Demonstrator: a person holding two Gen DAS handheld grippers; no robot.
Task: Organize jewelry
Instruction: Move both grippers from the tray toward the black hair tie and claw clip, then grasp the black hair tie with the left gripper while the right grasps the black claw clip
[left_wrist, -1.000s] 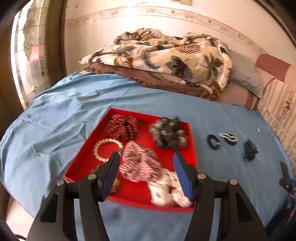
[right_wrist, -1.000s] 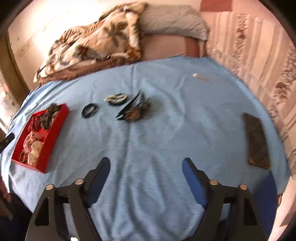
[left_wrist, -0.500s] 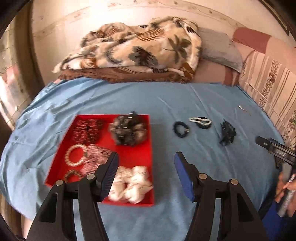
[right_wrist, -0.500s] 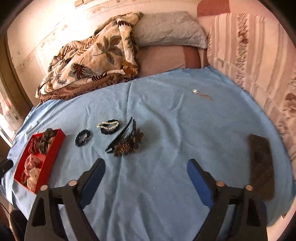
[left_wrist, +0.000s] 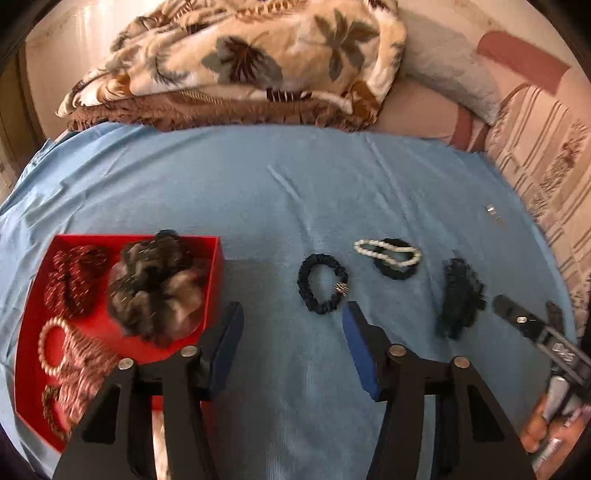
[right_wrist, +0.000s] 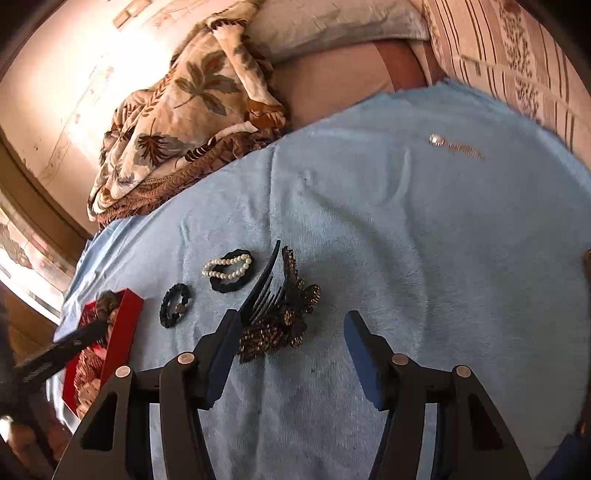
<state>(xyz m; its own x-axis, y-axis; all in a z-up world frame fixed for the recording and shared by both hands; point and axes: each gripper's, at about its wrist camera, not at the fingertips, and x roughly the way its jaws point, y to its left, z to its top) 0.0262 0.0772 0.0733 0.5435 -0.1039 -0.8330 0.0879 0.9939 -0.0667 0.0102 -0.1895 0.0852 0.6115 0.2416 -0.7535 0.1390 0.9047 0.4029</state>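
Left gripper (left_wrist: 291, 314) sits just short of the dark hair tie (left_wrist: 322, 283), which lies straight ahead of the gap between its fingers. Jaws have just been closing, about half open now, nothing between them. The tie is a loop, slightly longer toward and away from the gripper, metal charm on its right side.

Right gripper (right_wrist: 288, 325) hovers at the beaded hair comb (right_wrist: 280, 314); its left finger overlaps the comb's near end in its own view, contact not clear. Jaws have just been closing, half open, not pressing anything. The comb's long axis runs away from the gripper, leaning up and right, teeth to the left.

So: left hand nearer the tie, right hand nearer the comb (likely one piece each). Pearl bracelet (left_wrist: 388, 253) rests on a second black tie, between and beyond the two.

Red tray (left_wrist: 216, 266) to the left, already holding scrunchies and a bead bracelet. A small silver piece (right_wrist: 437, 140) lies well apart, far right.

Surface: soft blue sheet (left_wrist: 295, 192), wrinkled, over a bed. Leaf-print blanket (left_wrist: 258, 55) and pillow at the head, by the wall.
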